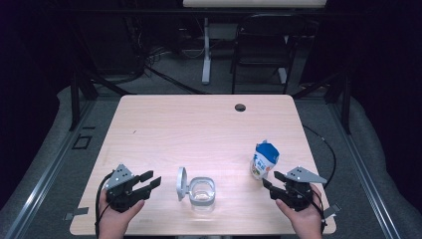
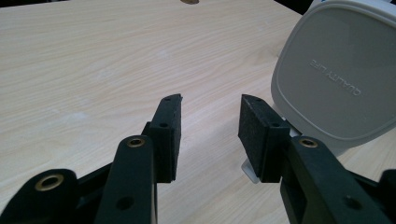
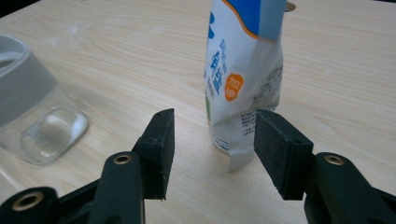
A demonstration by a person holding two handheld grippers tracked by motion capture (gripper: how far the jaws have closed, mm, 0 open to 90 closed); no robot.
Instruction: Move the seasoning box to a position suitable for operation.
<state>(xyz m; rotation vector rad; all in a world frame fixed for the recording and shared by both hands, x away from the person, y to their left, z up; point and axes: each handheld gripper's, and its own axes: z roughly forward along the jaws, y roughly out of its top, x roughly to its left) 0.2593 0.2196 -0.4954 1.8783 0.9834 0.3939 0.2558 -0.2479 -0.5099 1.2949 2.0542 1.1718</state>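
Observation:
A clear glass jar with a grey rim stands near the table's front edge, its grey hinged lid swung up on its left. A white and blue pouch stands upright to the right of the jar. My left gripper is open, left of the lid, with nothing between its jaws; the lid looms at the right of the left gripper view. My right gripper is open just in front of the pouch, with the jar off to its left.
The light wood table has a round cable hole near its far edge. A dark chair and a white desk leg stand beyond the table. A black cable trails off the right side.

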